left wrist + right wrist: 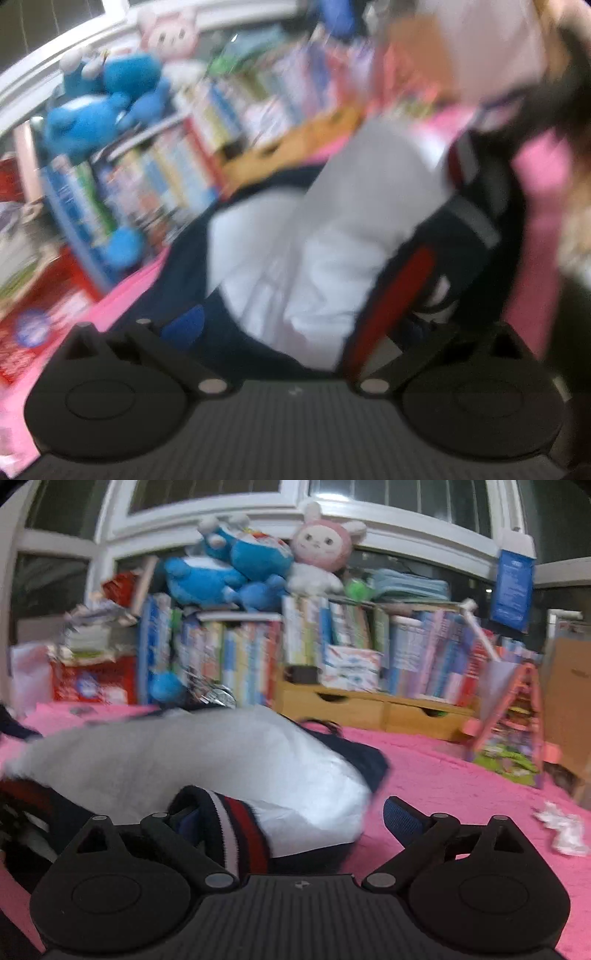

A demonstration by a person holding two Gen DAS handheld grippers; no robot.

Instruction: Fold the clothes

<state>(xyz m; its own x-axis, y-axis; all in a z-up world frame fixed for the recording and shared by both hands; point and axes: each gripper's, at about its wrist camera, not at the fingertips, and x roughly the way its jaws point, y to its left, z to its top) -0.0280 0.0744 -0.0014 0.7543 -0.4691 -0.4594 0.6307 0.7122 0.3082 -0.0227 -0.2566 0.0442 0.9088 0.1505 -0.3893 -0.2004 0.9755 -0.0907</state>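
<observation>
Jacket down on the pink blanket!
Your right gripper (295,812) gapes wide over the jacket's (221,757) striped cuff (236,830), pinching nothing; your left gripper's (295,325) grip, can't tell through blur.

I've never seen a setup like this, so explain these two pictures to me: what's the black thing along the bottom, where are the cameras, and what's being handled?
A person holds a two-finger clamp tool in each hand, and each tool carries a wide-angle camera looking forward along its fingers. The black shapes at the bottom are the tools themselves.

One picture is from the left gripper, blurred; whether it grips anything is unclear. The other is from the right gripper, whose jaws stand open.

On the pink blanket lies a garment, white and navy with a red-striped cuff between the right jaws, unpinched. Behind are books and plush toys.
</observation>
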